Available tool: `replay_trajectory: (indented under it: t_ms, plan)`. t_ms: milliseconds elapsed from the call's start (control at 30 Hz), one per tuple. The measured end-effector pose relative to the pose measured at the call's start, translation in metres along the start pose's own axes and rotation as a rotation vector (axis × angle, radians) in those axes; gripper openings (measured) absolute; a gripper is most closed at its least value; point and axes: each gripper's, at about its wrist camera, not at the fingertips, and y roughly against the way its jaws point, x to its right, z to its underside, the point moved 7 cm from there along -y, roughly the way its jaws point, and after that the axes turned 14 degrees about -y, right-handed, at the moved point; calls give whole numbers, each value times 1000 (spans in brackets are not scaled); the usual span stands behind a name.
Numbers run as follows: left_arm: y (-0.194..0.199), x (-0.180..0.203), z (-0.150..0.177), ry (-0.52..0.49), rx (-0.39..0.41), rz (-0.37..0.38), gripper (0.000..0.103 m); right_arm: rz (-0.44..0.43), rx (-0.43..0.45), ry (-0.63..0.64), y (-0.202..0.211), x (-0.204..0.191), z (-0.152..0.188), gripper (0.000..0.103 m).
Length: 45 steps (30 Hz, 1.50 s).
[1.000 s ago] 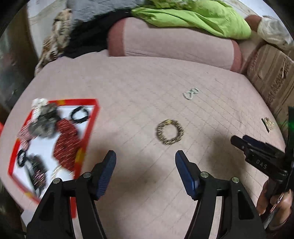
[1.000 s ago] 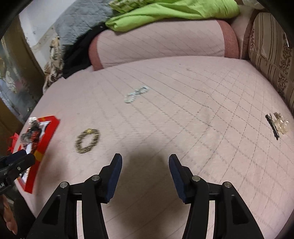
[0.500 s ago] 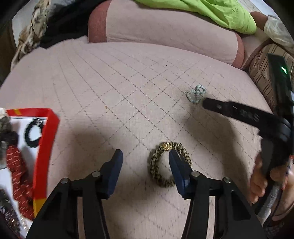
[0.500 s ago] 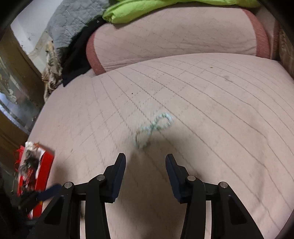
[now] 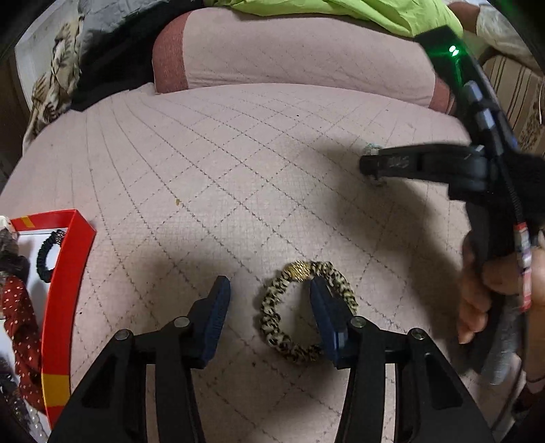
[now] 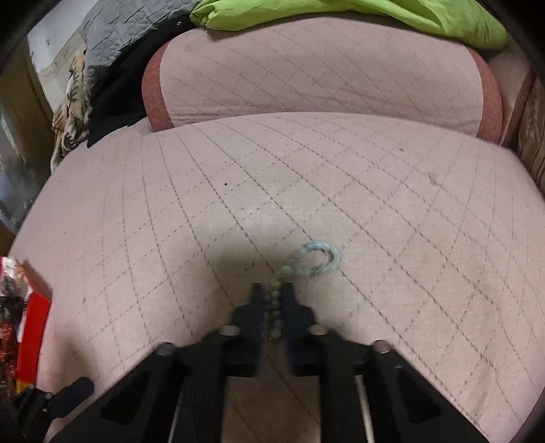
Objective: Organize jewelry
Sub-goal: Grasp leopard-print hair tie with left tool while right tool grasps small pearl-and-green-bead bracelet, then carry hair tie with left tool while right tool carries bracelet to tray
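Note:
A leopard-print bracelet (image 5: 269,317) with a gold bead lies on the pink quilted bed (image 5: 238,170). My left gripper (image 5: 269,284) hangs low over it with its jaws closing. The right finger stands inside the ring, the ring's left side lies between the fingers, and the pads are off it. My right gripper (image 6: 273,289) is shut on one end of a pale green bead bracelet (image 6: 327,259), whose loop rests on the bed ahead. In the left wrist view the right gripper (image 5: 374,165) covers most of those beads. A person's hand (image 5: 477,300) holds it.
A red-rimmed white tray (image 5: 68,272) at the left holds a black hair tie (image 5: 47,252), a red dotted scrunchie (image 5: 17,306) and other pieces. A pink bolster (image 6: 323,75) lies across the back under a green cloth (image 6: 374,17). A striped cushion (image 5: 521,102) borders the right.
Both grippers came down and forward onto the bed. The left narrowed over the leopard bracelet. The right reached the green beads and shut on them.

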Motion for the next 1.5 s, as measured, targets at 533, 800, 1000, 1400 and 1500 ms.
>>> replay_trajectory:
  t_ms: [533,800,1000,1400,1500]
  plan:
    - [90,-8,15,64,68,84,5,-203,23,-94,114,17,57,7]
    - [142,-16,31,84,121,54,5,-262,45,-41,161,-4,101,7]
    - [167,-29,46,116,141,29,5,-311,46,-25,186,-21,123,7]
    - [214,-81,78,208,181,-60,5,-359,50,67,223,-68,141,7]
    - [222,-113,90,268,182,-103,5,-366,45,105,228,-85,146,7]
